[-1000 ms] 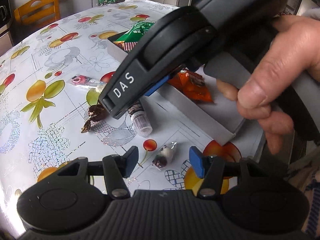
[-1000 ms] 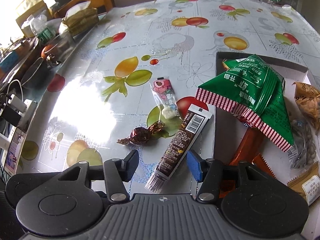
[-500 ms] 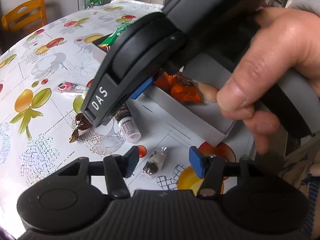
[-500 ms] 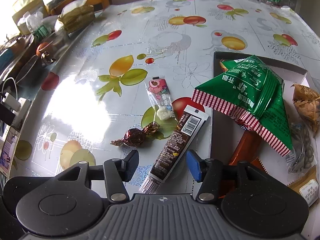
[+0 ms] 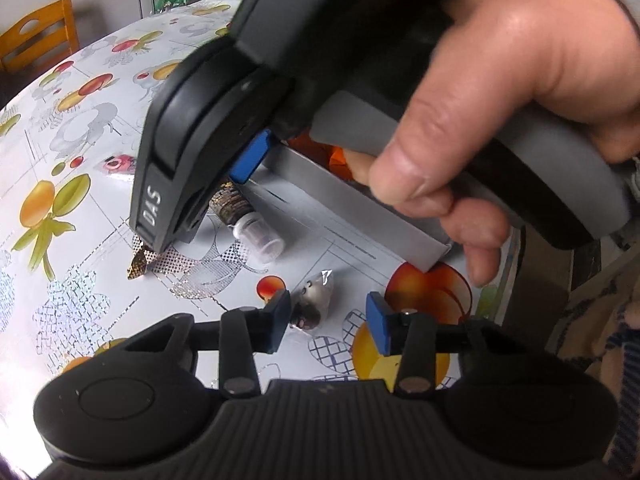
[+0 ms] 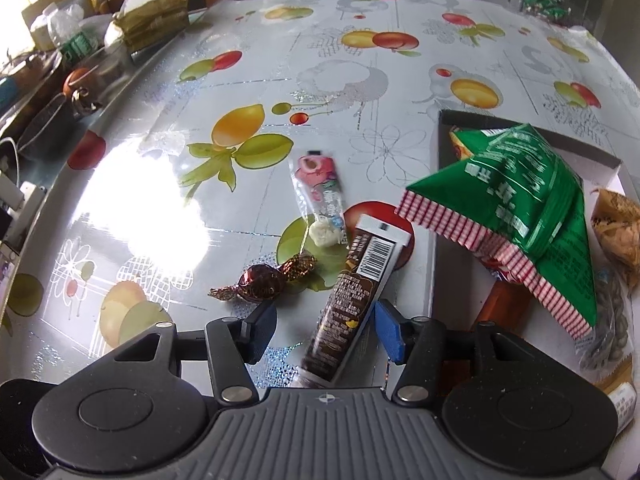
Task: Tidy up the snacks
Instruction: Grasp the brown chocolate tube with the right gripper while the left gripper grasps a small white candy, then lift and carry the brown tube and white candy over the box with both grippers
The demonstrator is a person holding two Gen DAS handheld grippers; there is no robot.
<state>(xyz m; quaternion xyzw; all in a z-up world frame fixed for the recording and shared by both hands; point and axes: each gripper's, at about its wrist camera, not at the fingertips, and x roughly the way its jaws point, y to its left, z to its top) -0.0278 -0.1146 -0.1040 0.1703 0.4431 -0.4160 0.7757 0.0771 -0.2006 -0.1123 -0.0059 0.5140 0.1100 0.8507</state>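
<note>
The left tool has just been narrowed around the silver-wrapped candy low in frame, though pad contact cannot be confirmed. The right tool is held half-open over the brown tube on the counter, ungripped.

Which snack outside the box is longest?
The brown tube between the right tongs. It's much longer than the round candy and pink packet beside it.
</note>
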